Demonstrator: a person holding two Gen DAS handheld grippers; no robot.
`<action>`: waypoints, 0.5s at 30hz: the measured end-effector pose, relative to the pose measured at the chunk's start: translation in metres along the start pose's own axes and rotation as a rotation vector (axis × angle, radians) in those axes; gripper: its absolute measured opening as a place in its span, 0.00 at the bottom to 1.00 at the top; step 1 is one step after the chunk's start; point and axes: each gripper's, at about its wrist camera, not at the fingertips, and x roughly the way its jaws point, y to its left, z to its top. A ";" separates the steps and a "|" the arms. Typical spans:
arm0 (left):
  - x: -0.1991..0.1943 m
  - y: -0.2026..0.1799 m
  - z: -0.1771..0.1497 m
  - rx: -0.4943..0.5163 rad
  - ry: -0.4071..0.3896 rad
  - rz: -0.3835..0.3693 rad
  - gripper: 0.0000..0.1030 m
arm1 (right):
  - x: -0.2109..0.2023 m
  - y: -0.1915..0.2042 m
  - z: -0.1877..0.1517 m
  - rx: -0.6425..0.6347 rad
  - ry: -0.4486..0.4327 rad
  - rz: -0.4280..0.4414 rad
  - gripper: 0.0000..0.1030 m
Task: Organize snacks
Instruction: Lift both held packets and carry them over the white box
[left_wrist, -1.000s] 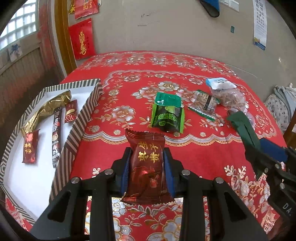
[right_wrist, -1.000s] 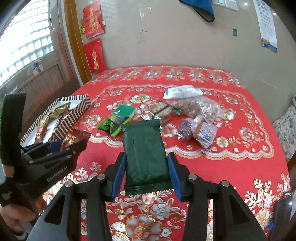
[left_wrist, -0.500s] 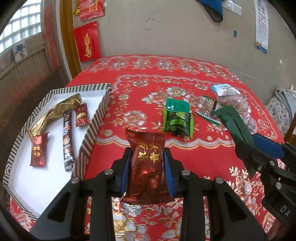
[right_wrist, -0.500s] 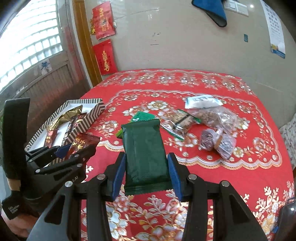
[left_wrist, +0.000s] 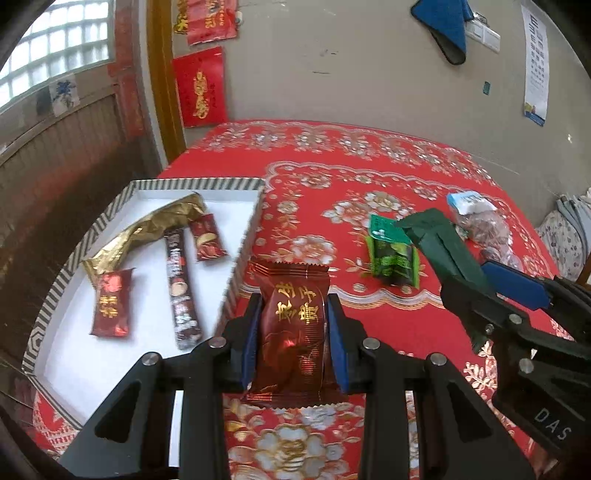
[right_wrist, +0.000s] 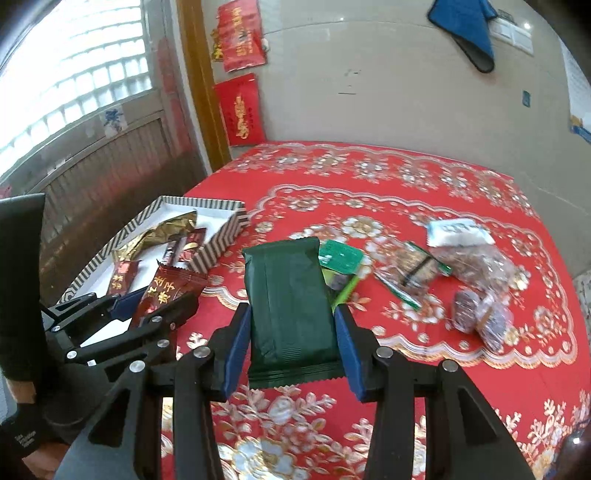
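Observation:
My left gripper (left_wrist: 293, 325) is shut on a dark red snack packet (left_wrist: 293, 332) with gold characters, held above the tablecloth just right of the striped white tray (left_wrist: 243, 236). My right gripper (right_wrist: 291, 332) is shut on a dark green snack packet (right_wrist: 290, 295), held above the table. The right gripper and its green packet (left_wrist: 441, 243) show at the right of the left wrist view. The left gripper with the red packet (right_wrist: 168, 291) shows at the left of the right wrist view, beside the tray (right_wrist: 221, 240).
The tray holds a gold wrapper (left_wrist: 147, 229), a long dark stick packet (left_wrist: 181, 288) and two small red packets (left_wrist: 110, 302). On the red cloth lie a bright green packet (left_wrist: 391, 254), clear bags of snacks (right_wrist: 476, 254) and dark wrapped pieces (right_wrist: 476, 314).
Both grippers have moved left toward the tray with their packets still held. The tray now fills more of the left wrist view.

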 end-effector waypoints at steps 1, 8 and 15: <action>-0.001 0.004 0.001 -0.004 -0.002 0.006 0.34 | 0.001 0.003 0.002 -0.006 0.000 0.006 0.44; -0.005 0.038 0.003 -0.038 -0.014 0.050 0.34 | 0.013 0.035 0.013 -0.058 0.007 0.046 0.44; -0.006 0.070 0.001 -0.074 -0.013 0.084 0.34 | 0.024 0.061 0.019 -0.095 0.018 0.079 0.44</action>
